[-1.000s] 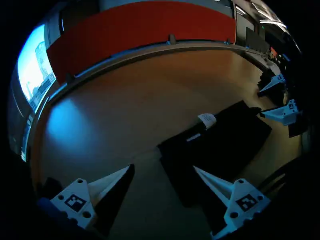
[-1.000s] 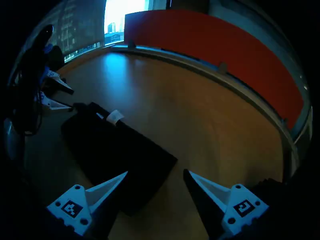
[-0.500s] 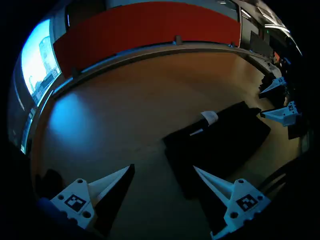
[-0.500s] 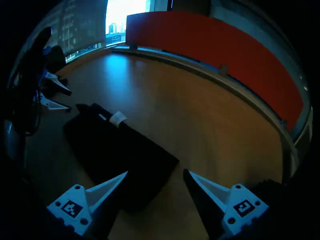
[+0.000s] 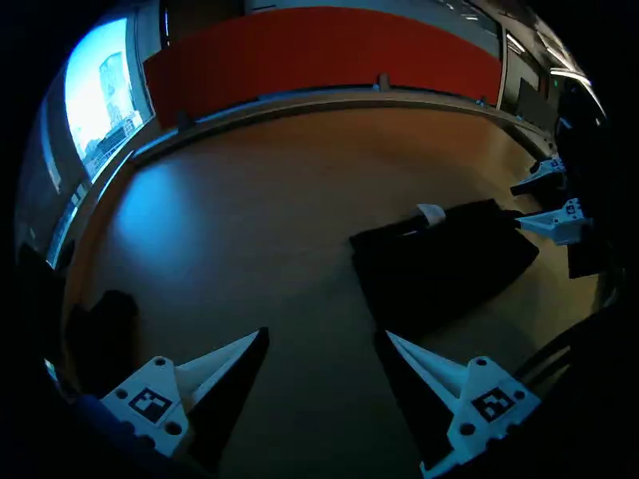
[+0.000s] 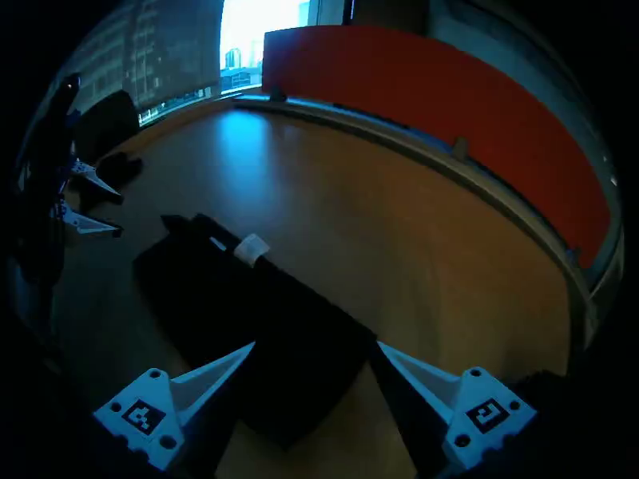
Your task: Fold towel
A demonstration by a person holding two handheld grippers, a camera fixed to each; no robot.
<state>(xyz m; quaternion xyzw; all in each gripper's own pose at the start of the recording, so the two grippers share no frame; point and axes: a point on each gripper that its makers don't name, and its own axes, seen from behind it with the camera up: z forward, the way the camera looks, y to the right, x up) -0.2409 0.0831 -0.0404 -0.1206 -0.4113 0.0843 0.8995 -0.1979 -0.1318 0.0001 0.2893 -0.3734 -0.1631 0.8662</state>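
Wooden desk (image 5: 240, 207), red partition (image 5: 319, 48) along far edge. Dark towel (image 6: 240, 319) lies folded, white tag (image 6: 252, 249) unreadable. Left gripper (image 5: 326, 334) spread, empty; right gripper (image 6: 313, 344) likewise.

Dim scene; blown-out window (image 5: 100, 88) casts blue glare, edges warped.

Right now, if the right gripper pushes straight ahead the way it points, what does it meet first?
Most likely the dark towel: its near end lies on the table, right between the open fingers of the right gripper. How high the gripper is above it is unclear.
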